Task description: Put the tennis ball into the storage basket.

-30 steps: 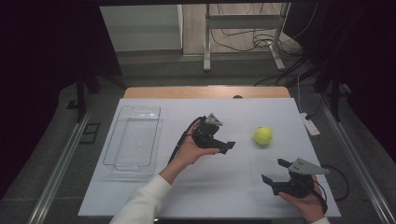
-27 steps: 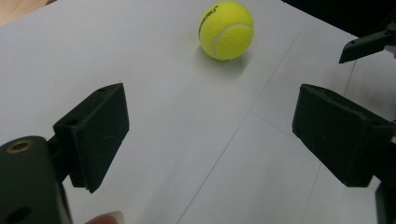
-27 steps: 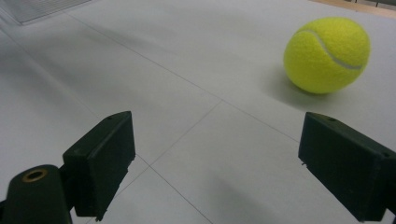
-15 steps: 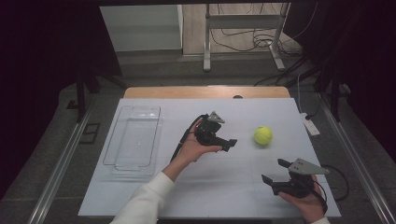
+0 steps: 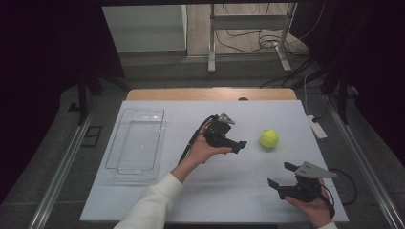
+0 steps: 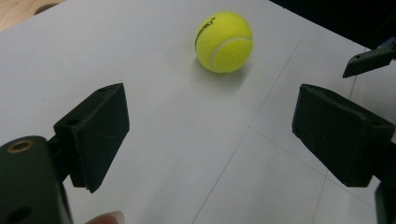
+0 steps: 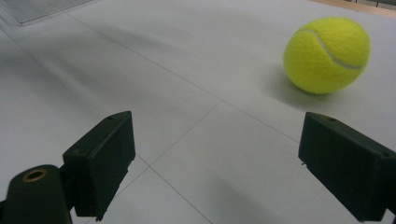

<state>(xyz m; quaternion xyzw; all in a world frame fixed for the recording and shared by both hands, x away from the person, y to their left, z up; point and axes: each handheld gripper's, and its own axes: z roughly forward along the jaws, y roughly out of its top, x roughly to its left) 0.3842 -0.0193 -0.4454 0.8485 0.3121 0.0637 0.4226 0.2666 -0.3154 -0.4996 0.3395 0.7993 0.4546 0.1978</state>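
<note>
A yellow tennis ball (image 5: 269, 138) rests on the white table, right of centre. My left gripper (image 5: 240, 145) is held above the table just left of the ball, jaws open and pointing at it. In the left gripper view (image 6: 210, 135) the ball (image 6: 224, 42) lies ahead, beyond the gap between the jaws. My right gripper (image 5: 282, 175) hovers near the front right of the table, open and empty. From the right gripper view (image 7: 217, 158) the ball (image 7: 327, 54) sits ahead to the upper right, apart from the jaws.
A clear plastic tray (image 5: 136, 143) lies empty on the left side of the table. A white power strip (image 5: 315, 127) lies at the table's right edge. The wooden table edge (image 5: 210, 94) runs along the back.
My left gripper has moved a little to the right, closer to the tennis ball. The right gripper and the ball have stayed in place.
</note>
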